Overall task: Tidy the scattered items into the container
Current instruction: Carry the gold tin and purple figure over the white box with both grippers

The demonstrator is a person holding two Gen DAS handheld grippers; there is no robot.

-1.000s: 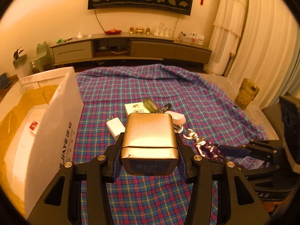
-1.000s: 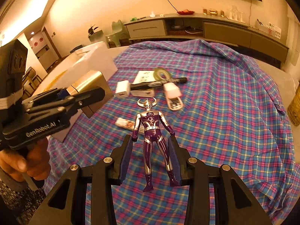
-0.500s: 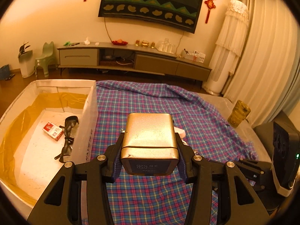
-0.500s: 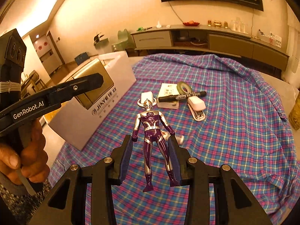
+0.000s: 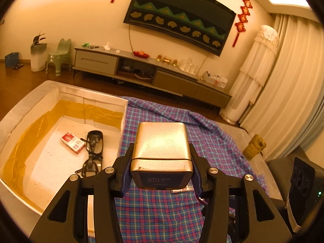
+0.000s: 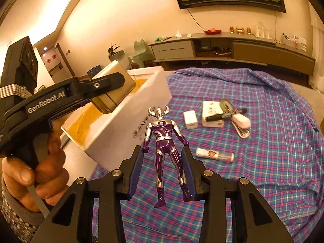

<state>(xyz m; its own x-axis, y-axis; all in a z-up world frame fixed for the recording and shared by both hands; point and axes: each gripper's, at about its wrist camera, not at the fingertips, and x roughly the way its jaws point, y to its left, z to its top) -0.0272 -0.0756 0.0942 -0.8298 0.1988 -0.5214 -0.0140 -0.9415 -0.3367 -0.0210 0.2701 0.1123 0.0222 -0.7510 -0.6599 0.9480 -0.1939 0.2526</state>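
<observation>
Carrying: the left gripper point(image 5: 161, 174) clamps a gold tin point(image 5: 162, 147) by its sides and holds it aloft beside the white container point(image 5: 40, 105), near the right-hand wall.
Right tongs: the right gripper point(image 6: 163, 174) is closed on the legs of a purple and silver figure point(image 6: 163, 139), held above the cloth.
Inside so far: a red and white packet point(image 5: 72, 142) and dark glasses point(image 5: 93, 154) lie on the container floor.
Doing it well: the tin probably needs to pass fully over the wall and come low above bare floor clear of the glasses before the jaws part; the figure should wait until the left tongs are out of the way.
Left to tidy: a white charger point(image 6: 190, 119), a small box point(image 6: 211, 111), a tape roll point(image 6: 226, 106), a marker point(image 6: 225, 114), a stapler point(image 6: 241, 123) and a tube point(image 6: 214, 155).
Surface: a rumpled checked cloth point(image 6: 273, 151) in blue and pink.
Room: a low grey sideboard point(image 5: 141, 70), a dark wall hanging point(image 5: 178, 20), red knot ornaments and pale curtains point(image 5: 293, 91) under warm light.
</observation>
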